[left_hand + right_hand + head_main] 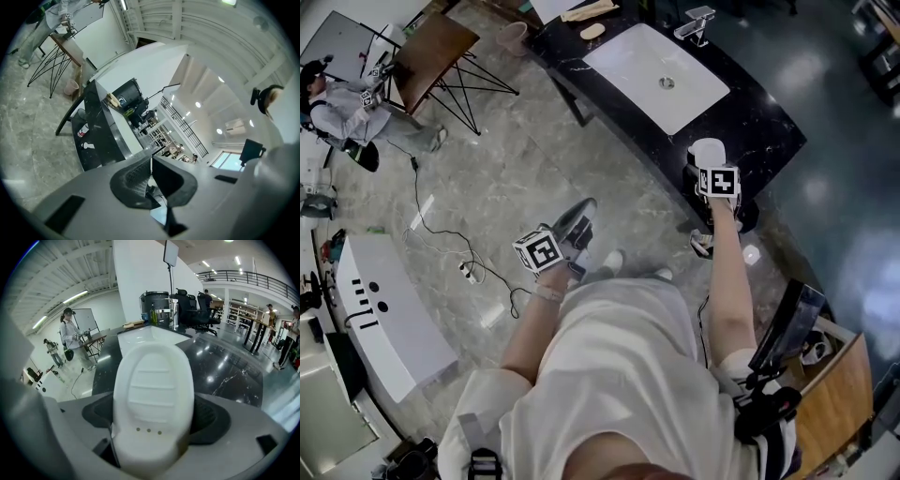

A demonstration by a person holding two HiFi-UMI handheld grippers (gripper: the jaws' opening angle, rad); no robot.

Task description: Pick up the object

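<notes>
Between the right tongs (pixel 154 417) sits the white object (pixel 153 380), squeezed tight. Its long side points straight out from them, over the black tabletop (pixel 225 366). The left tongs (pixel 151 174) are pressed together, empty, far away.

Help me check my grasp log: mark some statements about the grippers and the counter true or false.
1. The right gripper is shut on the white object. True.
2. The left gripper holds a cup. False: its fingers are together with nothing between them.
3. A white sink is set in the black counter. True.
4. The left gripper hangs over the sink. False: in the head view it is over the floor.
</notes>
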